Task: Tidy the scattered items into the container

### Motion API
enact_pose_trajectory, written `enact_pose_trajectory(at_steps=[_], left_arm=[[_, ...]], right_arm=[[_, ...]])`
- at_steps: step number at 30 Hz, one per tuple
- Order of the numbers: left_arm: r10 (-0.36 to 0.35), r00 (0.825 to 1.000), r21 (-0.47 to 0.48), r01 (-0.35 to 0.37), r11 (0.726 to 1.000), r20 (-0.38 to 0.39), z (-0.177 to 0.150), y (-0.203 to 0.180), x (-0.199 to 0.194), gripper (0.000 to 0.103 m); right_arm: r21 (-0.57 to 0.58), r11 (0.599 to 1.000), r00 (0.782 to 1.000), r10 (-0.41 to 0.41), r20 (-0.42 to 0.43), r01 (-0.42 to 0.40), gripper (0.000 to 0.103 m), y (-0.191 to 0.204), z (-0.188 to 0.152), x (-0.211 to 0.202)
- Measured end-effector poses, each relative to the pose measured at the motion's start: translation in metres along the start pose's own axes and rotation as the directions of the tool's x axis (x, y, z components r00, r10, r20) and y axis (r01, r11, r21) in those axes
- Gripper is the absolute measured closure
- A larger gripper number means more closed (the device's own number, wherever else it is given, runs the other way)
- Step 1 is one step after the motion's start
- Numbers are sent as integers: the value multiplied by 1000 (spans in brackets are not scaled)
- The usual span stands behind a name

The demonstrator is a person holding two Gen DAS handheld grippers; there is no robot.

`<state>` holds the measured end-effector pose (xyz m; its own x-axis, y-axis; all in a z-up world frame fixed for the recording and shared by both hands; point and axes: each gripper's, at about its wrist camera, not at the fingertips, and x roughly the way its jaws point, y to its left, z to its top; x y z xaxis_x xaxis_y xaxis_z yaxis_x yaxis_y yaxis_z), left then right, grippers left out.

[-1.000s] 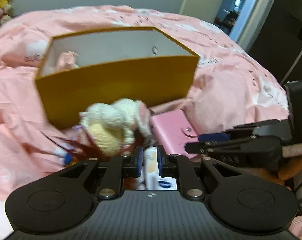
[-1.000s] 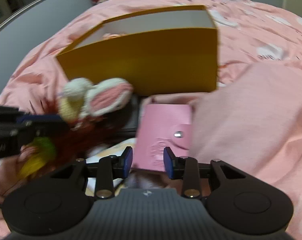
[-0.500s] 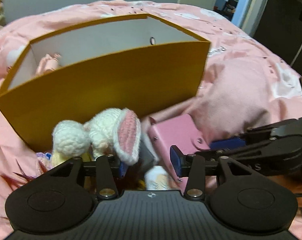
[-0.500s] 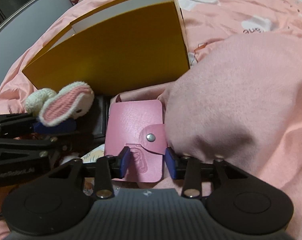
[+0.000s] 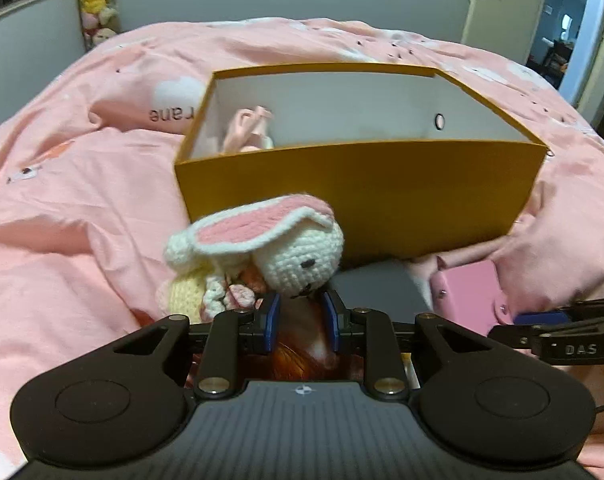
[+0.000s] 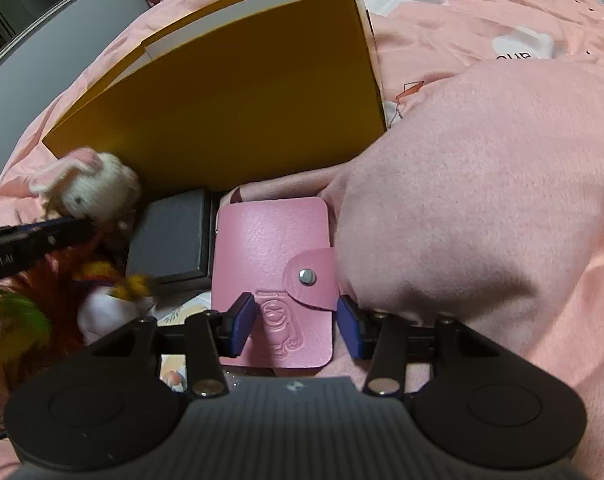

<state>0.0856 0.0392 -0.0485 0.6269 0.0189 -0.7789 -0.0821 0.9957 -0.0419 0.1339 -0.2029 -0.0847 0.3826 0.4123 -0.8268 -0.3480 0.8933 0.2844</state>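
Observation:
A yellow box with a white inside stands open on the pink bed; a pink item lies in it. In front of it a crocheted bunny leans face-forward. My left gripper sits just under its chin, jaws closing, pads not clearly pressing. Orange feathers lie beneath it. My right gripper hangs over a pink snap wallet, jaws opening, the wallet's near end between the pads and untouched. The bunny looks blurred against the box.
A dark grey flat case lies between bunny and wallet. A bulky pink fleece bundle presses against the wallet's right side. A feathered toy lies at left. Plush toys sit by the far wall.
The left gripper spread from nearly shut, then narrowed again; the bunny turned to face the camera. The right gripper came down over the wallet and spread wider.

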Motion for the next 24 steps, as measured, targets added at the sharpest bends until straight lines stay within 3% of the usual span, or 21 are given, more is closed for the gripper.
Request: enact_pose_trajectory(at_steps=[5,11,17,24], left_arm=[[-4,999,22,5,1000,-36,0,-5,9,74],[-154,978,-56,148,987,-139,-5,-7,31,71],[-204,962,-155,177,972,-179,-3,-2,49,60],[-262,943,-255,207,945,-206,0,6,67,39]], right_arm=[[36,999,999,28,-18,-27,52,-11,1,4],[54,998,999,27,-29,-25,48,-16,0,6],[81,994,996,80,-43,-76,34,-26,4,16],[60,992,991,113,-66,-109,23,-20,7,30]])
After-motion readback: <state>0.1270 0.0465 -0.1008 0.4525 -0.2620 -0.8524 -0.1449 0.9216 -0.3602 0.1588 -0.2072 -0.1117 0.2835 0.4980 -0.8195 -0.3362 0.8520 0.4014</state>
